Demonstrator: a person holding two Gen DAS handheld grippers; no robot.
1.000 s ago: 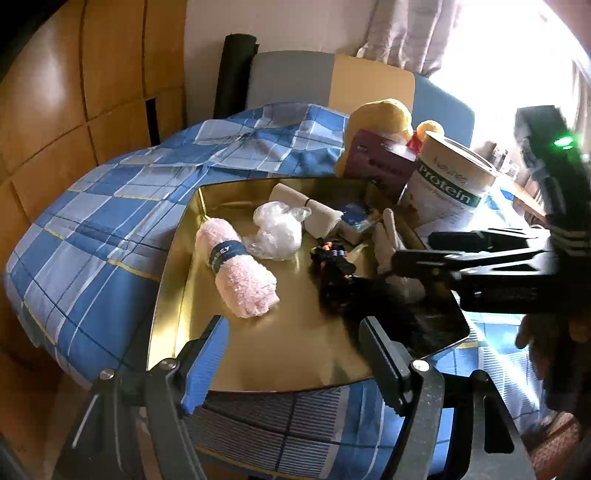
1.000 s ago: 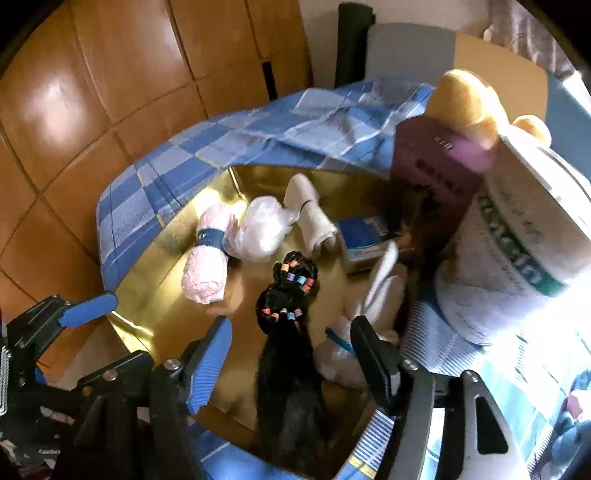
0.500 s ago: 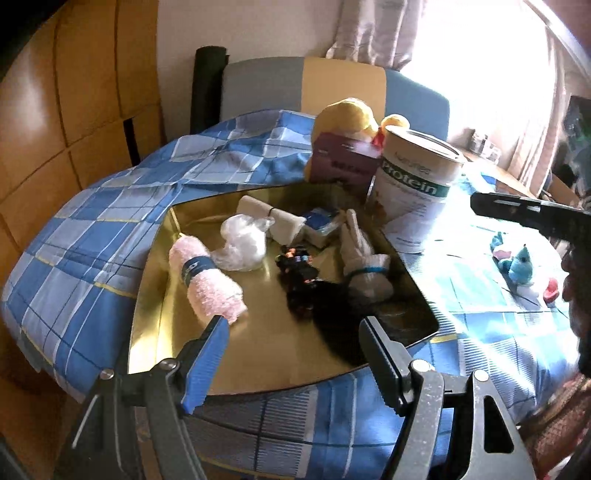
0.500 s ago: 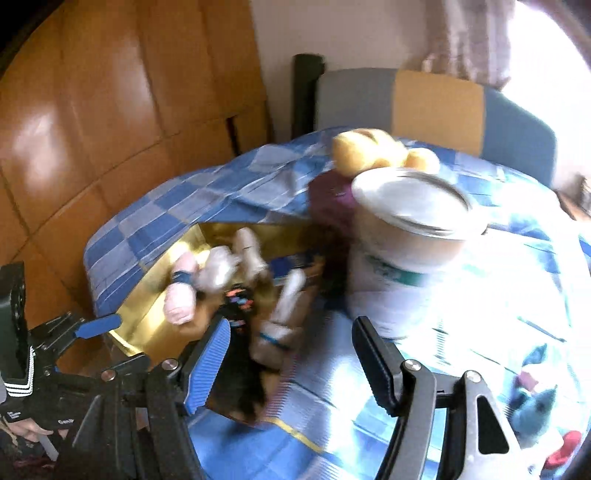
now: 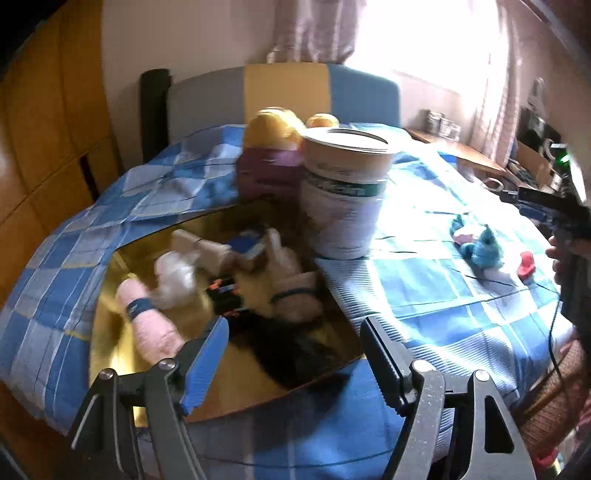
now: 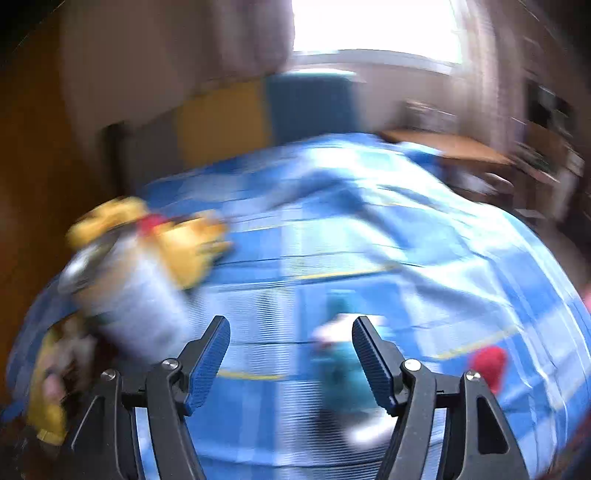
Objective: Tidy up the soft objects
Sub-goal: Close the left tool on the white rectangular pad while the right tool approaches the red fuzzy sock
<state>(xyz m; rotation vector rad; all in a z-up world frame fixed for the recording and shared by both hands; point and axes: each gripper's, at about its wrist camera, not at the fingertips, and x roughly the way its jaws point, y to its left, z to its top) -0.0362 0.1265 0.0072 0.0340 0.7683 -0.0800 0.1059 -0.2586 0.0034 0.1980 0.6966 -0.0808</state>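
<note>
A blue checked cloth (image 6: 369,240) lies open right of the tub (image 5: 345,199), the gold tray (image 5: 110,332) crowds its near-left edge with soft rolls, a teal toy (image 6: 341,363) sits between the right gripper (image 6: 291,354) jaws, wide and empty like the left gripper (image 5: 295,354).

Home room, curtained window (image 5: 424,33), checked tablecloth (image 5: 424,280), upholstered chair (image 5: 284,92)

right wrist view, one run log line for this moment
right gripper: open, empty | ahead: teal plush toy on checked cloth | left gripper: open, over gold tray
</note>
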